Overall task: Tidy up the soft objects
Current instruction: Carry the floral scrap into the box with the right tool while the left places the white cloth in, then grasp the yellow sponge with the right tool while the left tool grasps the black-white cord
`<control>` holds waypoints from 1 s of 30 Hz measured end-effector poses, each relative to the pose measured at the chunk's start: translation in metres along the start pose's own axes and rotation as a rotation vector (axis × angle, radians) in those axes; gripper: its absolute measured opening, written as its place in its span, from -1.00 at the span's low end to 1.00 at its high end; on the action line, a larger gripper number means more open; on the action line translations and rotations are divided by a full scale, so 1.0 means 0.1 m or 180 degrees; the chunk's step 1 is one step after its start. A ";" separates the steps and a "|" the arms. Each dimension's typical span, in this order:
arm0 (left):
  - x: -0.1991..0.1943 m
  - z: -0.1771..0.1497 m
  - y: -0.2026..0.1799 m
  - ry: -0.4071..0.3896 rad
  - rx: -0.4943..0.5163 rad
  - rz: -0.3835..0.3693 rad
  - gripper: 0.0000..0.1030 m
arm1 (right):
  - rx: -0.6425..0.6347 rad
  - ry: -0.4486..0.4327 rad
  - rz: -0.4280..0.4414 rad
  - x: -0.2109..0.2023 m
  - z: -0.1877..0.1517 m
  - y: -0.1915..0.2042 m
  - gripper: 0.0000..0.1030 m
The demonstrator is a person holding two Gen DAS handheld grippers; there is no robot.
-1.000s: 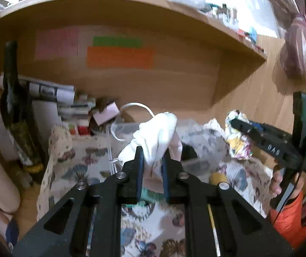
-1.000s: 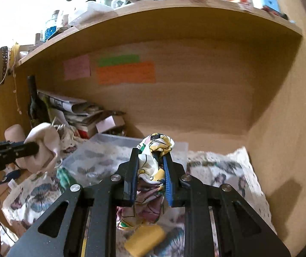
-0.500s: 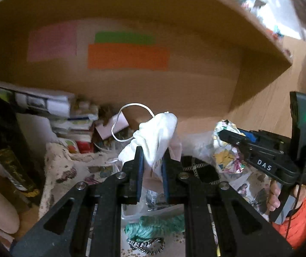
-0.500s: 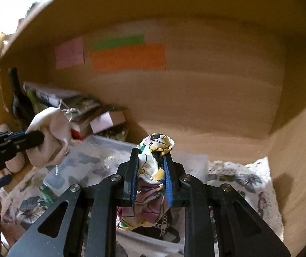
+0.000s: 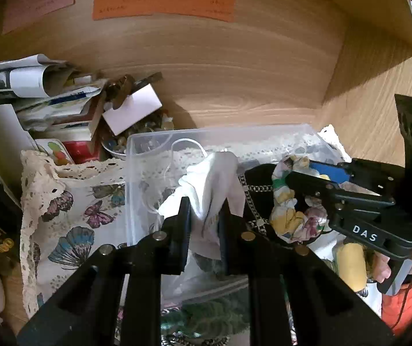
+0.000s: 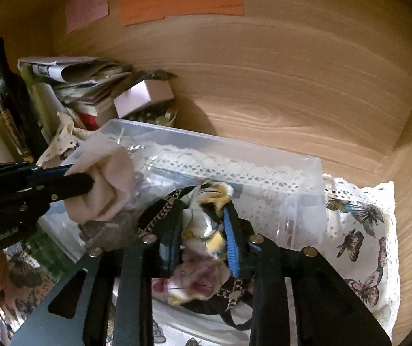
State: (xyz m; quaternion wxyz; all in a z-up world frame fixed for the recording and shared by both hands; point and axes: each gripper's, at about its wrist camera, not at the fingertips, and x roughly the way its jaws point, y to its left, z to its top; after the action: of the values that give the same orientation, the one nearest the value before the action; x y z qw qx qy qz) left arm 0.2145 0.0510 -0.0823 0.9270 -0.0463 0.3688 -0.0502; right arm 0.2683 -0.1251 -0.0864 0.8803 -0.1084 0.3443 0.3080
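Observation:
My left gripper point(image 5: 204, 212) is shut on a white cloth point(image 5: 211, 184) and holds it over the clear plastic box point(image 5: 148, 141). It also shows in the right wrist view point(image 6: 87, 184) with the white cloth point(image 6: 105, 190). My right gripper point(image 6: 203, 230) is shut on a floral scrunchie point(image 6: 206, 230) above the box point(image 6: 306, 167). It also shows in the left wrist view point(image 5: 292, 178) with the scrunchie point(image 5: 289, 213). A black item with chain trim point(image 6: 159, 216) lies in the box under the scrunchie.
A butterfly-print lace cloth point(image 5: 70, 201) covers the shelf floor. A stack of papers and boxes point(image 5: 47, 101) and a dark bottle point(image 6: 12, 101) stand at the left. A yellow soft item point(image 5: 350, 262) and a green knitted item point(image 5: 206, 314) lie near the front.
Both grippers have moved forward and down over the clear box, each still holding its soft item. The box now fills the middle of both views.

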 end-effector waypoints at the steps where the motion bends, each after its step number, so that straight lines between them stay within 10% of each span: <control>1: -0.02 0.00 -0.01 -0.0007 0.0009 0.0007 -0.57 | -0.0009 -0.0027 -0.0005 -0.04 0.00 0.01 -0.33; 13: -0.74 -0.05 -0.18 -0.0701 0.0110 0.0237 0.98 | -0.0023 -0.0772 -0.0147 -0.88 -0.05 0.08 0.60; 20: -0.98 -0.28 -0.21 -0.0752 0.0181 0.0333 0.99 | 0.0014 -0.0952 -0.0215 -1.18 -0.30 0.09 0.74; 30: -0.79 -0.71 -0.01 -0.0356 0.0084 0.0365 1.00 | 0.0188 -0.0524 -0.0199 -0.94 -0.82 0.01 0.74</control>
State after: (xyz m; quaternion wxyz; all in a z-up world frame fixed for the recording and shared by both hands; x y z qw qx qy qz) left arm 0.1082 0.0564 -0.0797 0.9480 -0.0157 0.3178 0.0009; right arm 0.1694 -0.2016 -0.0839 0.9176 -0.0675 0.2762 0.2780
